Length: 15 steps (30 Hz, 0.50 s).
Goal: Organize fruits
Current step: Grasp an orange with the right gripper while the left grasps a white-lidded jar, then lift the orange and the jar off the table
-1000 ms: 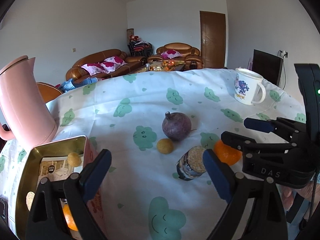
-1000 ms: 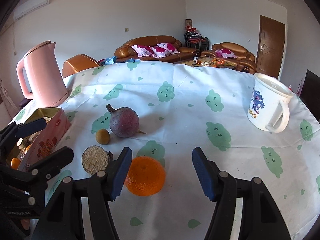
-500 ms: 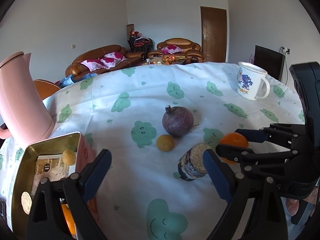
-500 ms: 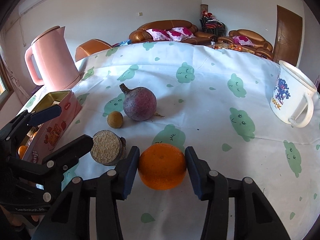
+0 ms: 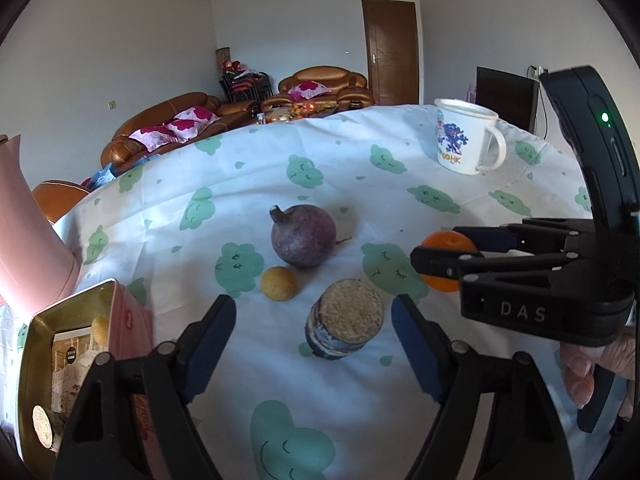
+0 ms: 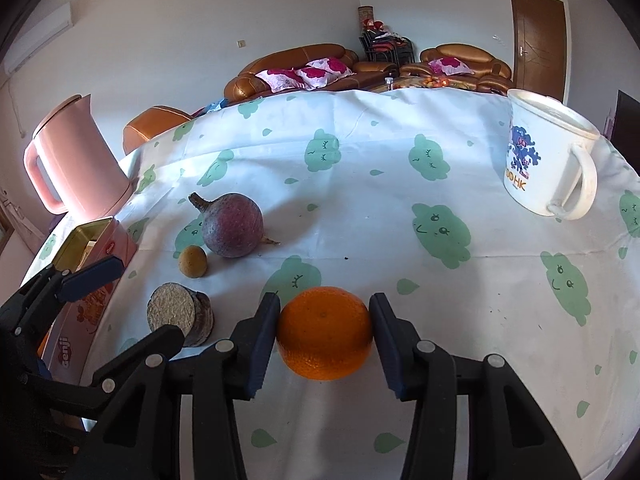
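My right gripper (image 6: 324, 308) is shut on an orange (image 6: 324, 332), its pads pressing both sides on the cloud-print tablecloth. In the left wrist view the right gripper (image 5: 440, 246) hides most of the orange (image 5: 446, 240). My left gripper (image 5: 314, 312) is closing around a short brown cylinder with a rough beige top (image 5: 346, 326); the pads stand clear of it. Beyond lie a small yellow-brown fruit (image 5: 279, 283) and a round purple fruit (image 5: 303, 236). An open gold-lined tin (image 5: 72, 304) at the left holds small fruits.
A pink kettle (image 6: 76, 160) stands behind the tin at the far left. A white mug (image 6: 544, 160) sits at the far right of the table. A person's fingers (image 5: 588, 364) hold the right gripper. Sofas stand beyond the table's far edge.
The right gripper's jaws closed onto the orange. The left gripper's jaws narrowed toward the brown cylinder, which now sits nearer between them.
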{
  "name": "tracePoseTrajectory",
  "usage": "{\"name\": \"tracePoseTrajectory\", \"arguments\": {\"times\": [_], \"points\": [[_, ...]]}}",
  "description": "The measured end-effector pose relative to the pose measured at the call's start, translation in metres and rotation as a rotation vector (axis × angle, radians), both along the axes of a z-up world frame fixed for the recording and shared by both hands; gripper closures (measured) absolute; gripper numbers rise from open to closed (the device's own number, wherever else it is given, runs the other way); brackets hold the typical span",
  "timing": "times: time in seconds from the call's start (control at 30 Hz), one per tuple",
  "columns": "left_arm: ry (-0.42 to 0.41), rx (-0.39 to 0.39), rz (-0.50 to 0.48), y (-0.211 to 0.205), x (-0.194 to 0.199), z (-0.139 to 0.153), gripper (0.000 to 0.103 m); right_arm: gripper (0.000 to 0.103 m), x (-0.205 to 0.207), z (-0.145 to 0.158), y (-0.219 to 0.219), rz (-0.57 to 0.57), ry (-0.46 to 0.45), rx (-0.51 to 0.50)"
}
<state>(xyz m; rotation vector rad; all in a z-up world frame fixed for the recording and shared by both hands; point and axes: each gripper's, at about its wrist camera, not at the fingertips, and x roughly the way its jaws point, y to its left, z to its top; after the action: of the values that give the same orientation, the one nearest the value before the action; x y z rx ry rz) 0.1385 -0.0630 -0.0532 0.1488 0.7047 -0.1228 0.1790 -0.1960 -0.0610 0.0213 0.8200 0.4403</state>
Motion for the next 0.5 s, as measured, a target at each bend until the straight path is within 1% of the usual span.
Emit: {"name": "tracePoseTrajectory", "arguments": {"times": [0.13,0.2,0.27,0.3,0.33,0.37,0.5], "points": [[0.041,0.012,-0.028,-0.0062,0.0042,-0.0054,0.029,0.055,0.0006,-0.0002,-0.0015,0.002,0.003,-0.005],[0.058,0.018,-0.035,-0.0083,0.0059,-0.0083,0.033,0.055,0.0002,-0.0002,-0.0009,0.007,0.001,-0.006],[0.083,0.006,-0.037,-0.0067,0.0094,-0.0110,0.047,0.055,0.0002,-0.0005,0.0010,0.015,0.002,-0.011],[0.090,-0.009,-0.044,-0.0053,0.0105,-0.0113,0.048,0.055,0.0001,-0.0005,0.0018,0.018,0.002,-0.012],[0.091,-0.018,-0.047,-0.0042,0.0102,-0.0113,0.052,0.055,-0.0003,-0.0005,0.0030,0.024,0.002,-0.012],[0.090,-0.021,-0.048,-0.0039,0.0099,-0.0110,0.058,0.055,-0.0004,-0.0006,0.0033,0.032,0.003,-0.010],[0.079,-0.037,-0.044,-0.0015,0.0086,-0.0092,0.060,0.055,-0.0007,-0.0010,0.0079,0.061,0.004,-0.004]]}}
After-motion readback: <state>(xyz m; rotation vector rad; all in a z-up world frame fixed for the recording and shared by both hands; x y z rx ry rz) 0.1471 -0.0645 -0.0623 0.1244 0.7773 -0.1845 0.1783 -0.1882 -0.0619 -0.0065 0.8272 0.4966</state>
